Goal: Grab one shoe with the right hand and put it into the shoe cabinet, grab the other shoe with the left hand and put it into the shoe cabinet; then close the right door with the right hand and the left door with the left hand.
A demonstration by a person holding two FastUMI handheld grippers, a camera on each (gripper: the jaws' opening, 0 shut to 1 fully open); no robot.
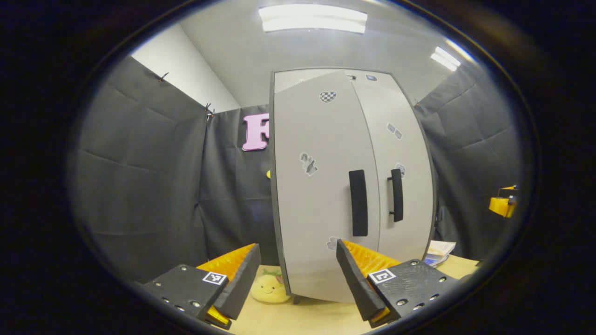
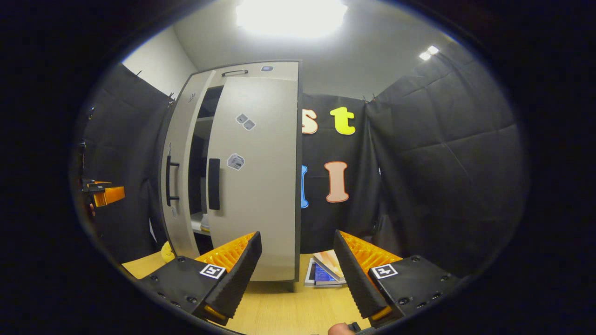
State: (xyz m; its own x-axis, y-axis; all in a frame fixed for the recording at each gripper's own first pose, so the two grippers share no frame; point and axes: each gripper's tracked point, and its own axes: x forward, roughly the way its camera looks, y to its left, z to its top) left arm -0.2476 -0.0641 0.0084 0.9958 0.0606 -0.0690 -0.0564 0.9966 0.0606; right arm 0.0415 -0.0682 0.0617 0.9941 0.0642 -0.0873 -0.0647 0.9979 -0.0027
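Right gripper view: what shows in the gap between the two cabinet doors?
Dark interior with shelves and a pale item low down, between the left door and right door.

Shoe cabinet (image 1: 326, 186) on table (image 1: 302, 321); plush toy (image 1: 270, 288) left, booklets (image 2: 326, 272) right.

No readable words, brands or numbers show on the objects. The cabinet (image 1: 326, 186) doors carry small stickers (image 1: 308, 164), too blurred to read. Each tool bears a square coded marker (image 1: 214, 278), a pattern, not text. The booklets (image 2: 326, 272) on the desk at 6 o'clock in the right gripper view have illegible covers.
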